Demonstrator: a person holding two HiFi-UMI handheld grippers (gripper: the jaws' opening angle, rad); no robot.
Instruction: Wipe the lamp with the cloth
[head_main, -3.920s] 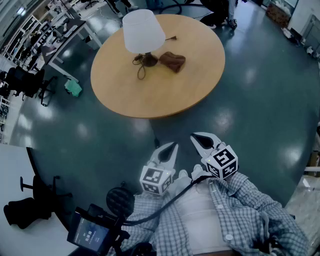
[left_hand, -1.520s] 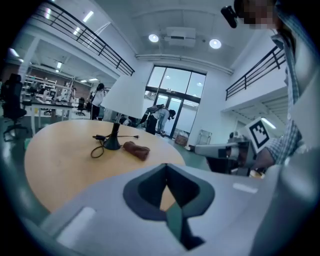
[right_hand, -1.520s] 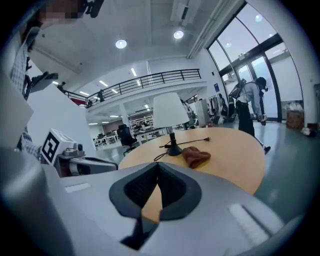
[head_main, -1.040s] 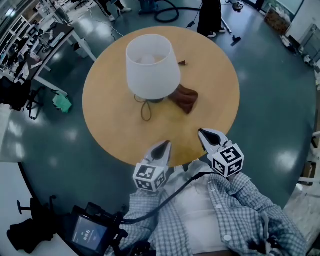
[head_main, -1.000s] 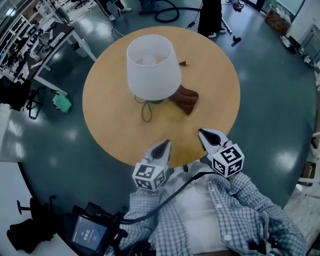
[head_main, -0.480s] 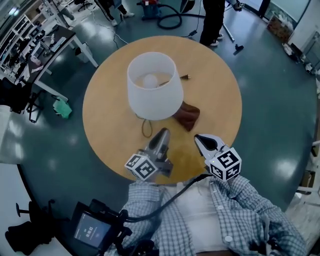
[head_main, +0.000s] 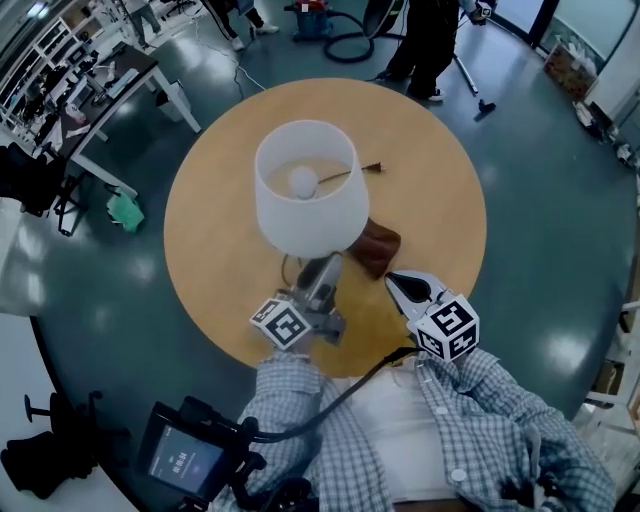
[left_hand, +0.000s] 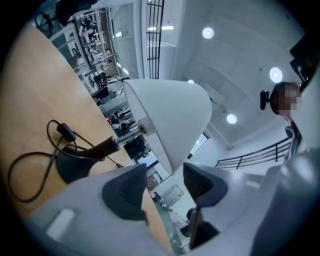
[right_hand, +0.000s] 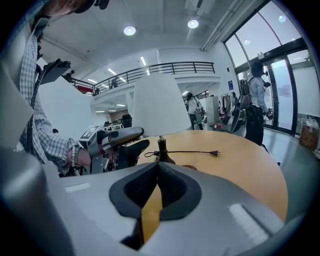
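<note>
Now the left claw (head_main: 320, 268), its jaws just opened apart with nothing between them, hovers at the near side of the lamp (head_main: 305, 190) in the middle of the round bench (head_main: 440, 180). The brown cloth (head_main: 378, 247) lies just right of the lamp's base. The right claw (head_main: 392, 281), jaws together and empty, is just near of the cloth.

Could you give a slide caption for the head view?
Left claw, jaws just opening, nothing gripped, beside the white lamp on the round table; brown cloth lies untouched.

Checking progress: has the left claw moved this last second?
Yes. The left claw, jaws just opening, nothing gripped, went from the table rim in to the lamp.
</note>
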